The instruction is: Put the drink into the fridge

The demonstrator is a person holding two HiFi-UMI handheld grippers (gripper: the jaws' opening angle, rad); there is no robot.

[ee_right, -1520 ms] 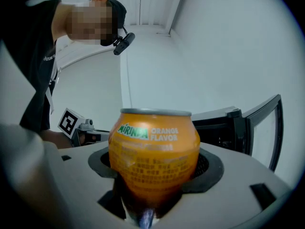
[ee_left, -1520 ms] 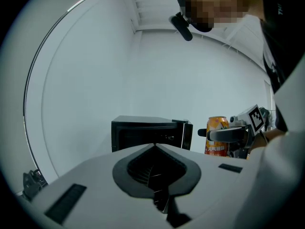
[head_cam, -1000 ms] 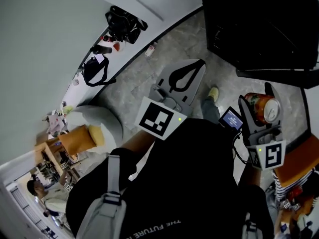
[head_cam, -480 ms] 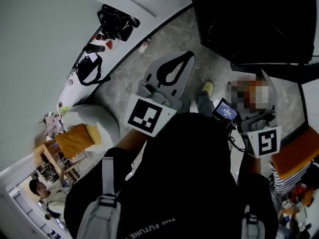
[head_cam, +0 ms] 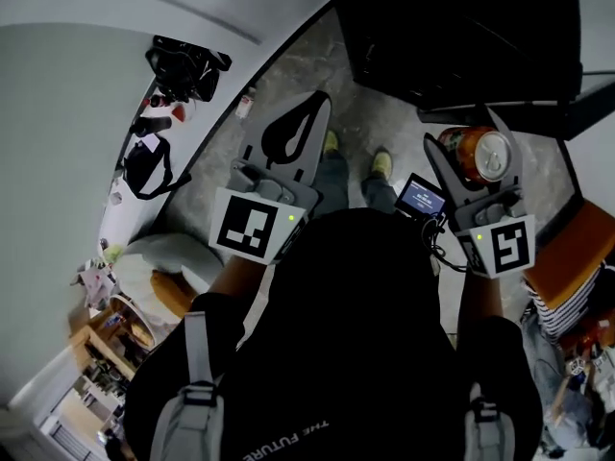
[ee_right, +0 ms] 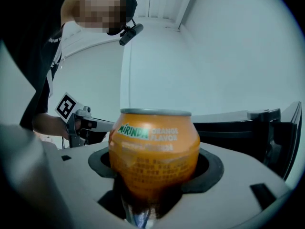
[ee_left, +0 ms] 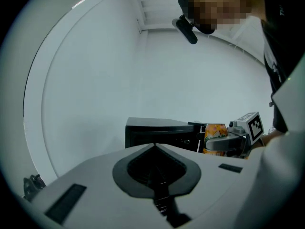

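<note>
An orange Mirinda drink can [ee_right: 153,151] stands upright between the jaws of my right gripper [ee_right: 155,175], which is shut on it. In the head view the can [head_cam: 478,152] shows its silver top in the right gripper [head_cam: 469,140], just below the black fridge [head_cam: 461,27]. The fridge [ee_right: 248,128] lies straight ahead of the can, and I cannot tell whether its door is open. My left gripper [head_cam: 323,99] is shut with nothing in it, its tips pointing at the floor left of the fridge. Past the shut left gripper [ee_left: 155,147] I see the fridge [ee_left: 157,130] and the can [ee_left: 215,136].
The person's shoes [head_cam: 382,161] stand on grey stone floor before the fridge. Black bags [head_cam: 185,63] lie along the white wall at the left. A small lit screen [head_cam: 420,198] hangs at the right wrist. An orange seat [head_cam: 577,253] is at the right edge.
The person has stepped closer to the fridge, and the bags and floor have slid left and down in view. Both grippers keep their pose; the can stays held.
</note>
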